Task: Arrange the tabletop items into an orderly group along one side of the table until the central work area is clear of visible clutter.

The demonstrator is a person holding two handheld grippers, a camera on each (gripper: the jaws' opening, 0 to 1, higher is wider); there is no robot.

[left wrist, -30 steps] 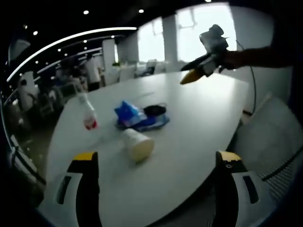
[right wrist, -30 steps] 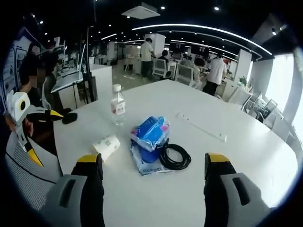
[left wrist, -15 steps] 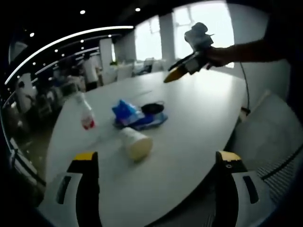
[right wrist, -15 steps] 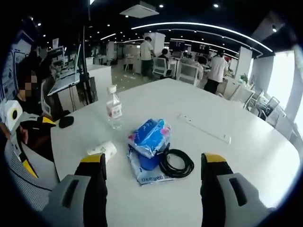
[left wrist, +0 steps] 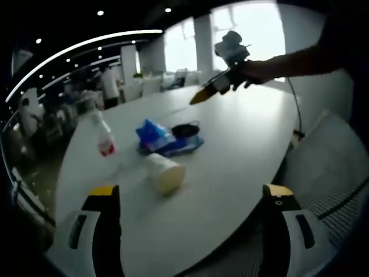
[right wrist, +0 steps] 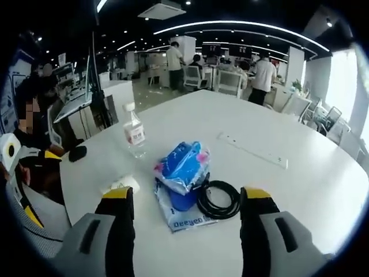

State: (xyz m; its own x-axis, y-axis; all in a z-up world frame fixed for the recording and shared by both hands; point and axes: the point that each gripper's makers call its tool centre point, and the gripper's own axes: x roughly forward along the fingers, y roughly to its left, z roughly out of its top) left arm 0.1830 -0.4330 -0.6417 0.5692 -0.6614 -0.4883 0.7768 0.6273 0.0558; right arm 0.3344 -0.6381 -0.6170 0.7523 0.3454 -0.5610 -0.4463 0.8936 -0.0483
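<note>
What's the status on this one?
Both grippers open, empty. Right gripper nearing blue packets and cable coil. Cup on its side, bottle upright. Nothing blocking.

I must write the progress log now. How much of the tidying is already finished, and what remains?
Nothing looks done yet: the paper cup lies tipped over, and the water bottle, blue packets and black cable sit mid-table. Nothing is in hand; the left claw and right claw are open and empty. All four items need moving to one side.
</note>
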